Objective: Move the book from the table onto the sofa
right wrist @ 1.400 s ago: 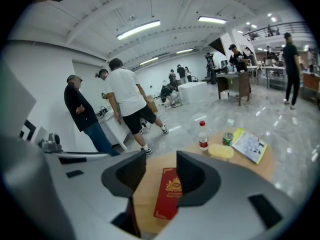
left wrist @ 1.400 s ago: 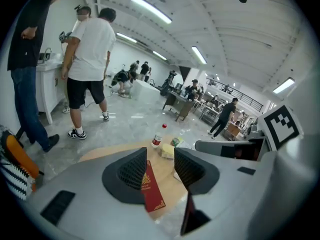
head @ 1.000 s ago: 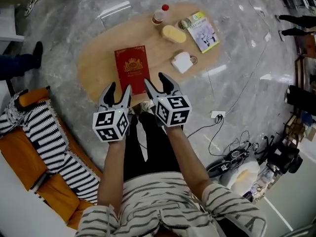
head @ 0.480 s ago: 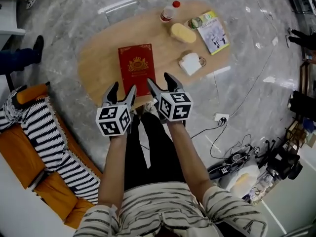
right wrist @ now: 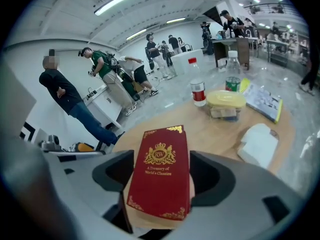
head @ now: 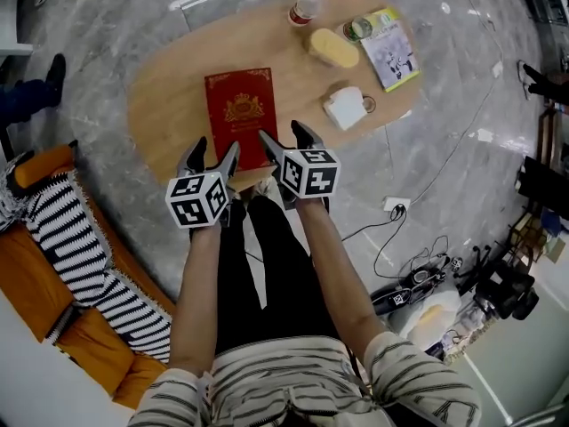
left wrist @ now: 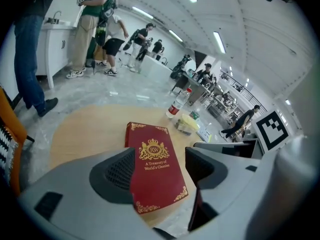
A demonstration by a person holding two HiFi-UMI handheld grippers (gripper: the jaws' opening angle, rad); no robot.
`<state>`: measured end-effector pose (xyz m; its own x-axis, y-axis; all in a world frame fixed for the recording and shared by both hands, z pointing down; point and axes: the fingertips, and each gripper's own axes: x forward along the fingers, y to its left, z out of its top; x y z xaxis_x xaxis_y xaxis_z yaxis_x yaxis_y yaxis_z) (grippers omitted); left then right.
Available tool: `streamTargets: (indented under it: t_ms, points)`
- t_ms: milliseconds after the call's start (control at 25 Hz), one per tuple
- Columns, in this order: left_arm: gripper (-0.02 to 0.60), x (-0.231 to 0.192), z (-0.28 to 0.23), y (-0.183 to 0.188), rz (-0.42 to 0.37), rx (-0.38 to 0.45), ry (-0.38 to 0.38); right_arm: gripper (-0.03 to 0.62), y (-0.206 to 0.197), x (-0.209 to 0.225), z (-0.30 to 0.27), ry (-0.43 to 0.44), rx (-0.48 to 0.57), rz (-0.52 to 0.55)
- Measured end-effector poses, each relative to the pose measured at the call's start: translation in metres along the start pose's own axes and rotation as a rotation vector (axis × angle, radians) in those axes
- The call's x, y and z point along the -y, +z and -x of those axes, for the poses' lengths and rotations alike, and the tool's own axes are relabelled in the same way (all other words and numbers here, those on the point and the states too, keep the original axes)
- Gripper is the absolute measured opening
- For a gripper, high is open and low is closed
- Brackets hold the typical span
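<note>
We log the red gold-crested hardcover book (head: 238, 114) flat on the oval wooden bench (head: 169, 105), unlifted. The left hand-held gripper (head: 216, 149) and right hand-held gripper (head: 283, 134), jaws just opened, empty, hover at its near edge. The carry to the orange sofa (head: 36, 265) remains.

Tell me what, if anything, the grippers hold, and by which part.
Nothing is held. The left gripper and right gripper have just been opening their jaws, nothing between them; the red gilded hardcover book lies on the wooden table.

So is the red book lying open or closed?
Closed. The red book lies flat on the wooden table, front cover up, with its gold crest and title showing and no pages spread.
</note>
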<state>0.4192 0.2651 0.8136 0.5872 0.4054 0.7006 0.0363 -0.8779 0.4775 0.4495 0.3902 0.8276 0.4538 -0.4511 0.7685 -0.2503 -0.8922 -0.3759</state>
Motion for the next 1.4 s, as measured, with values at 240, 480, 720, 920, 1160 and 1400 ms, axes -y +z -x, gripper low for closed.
streamTargets:
  t_ms: [240, 480, 720, 920, 1160, 1400]
  points:
    - [0.302, -0.019, -0.029, -0.018, 0.001, -0.051, 0.009, 0.342, -0.022, 0.018, -0.03, -0.019, -0.05, -0.012]
    - [0.306, -0.036, -0.053, -0.039, 0.001, -0.102, 0.019, 0.345, -0.039, 0.028, -0.055, -0.023, -0.086, -0.019]
    - [0.31, -0.052, -0.071, -0.054, -0.012, -0.141, 0.035, 0.348, -0.05, 0.034, -0.077, -0.003, -0.121, -0.027]
    - [0.31, -0.061, -0.083, -0.062, 0.041, -0.15, 0.02, 0.35, -0.056, 0.036, -0.091, 0.03, -0.132, -0.042]
    - [0.311, -0.068, -0.101, -0.078, 0.11, -0.182, -0.019, 0.35, -0.071, 0.038, -0.102, 0.064, -0.163, -0.08]
    - [0.315, -0.068, -0.112, -0.088, 0.18, -0.21, -0.062, 0.35, -0.071, 0.035, -0.111, 0.11, -0.156, -0.12]
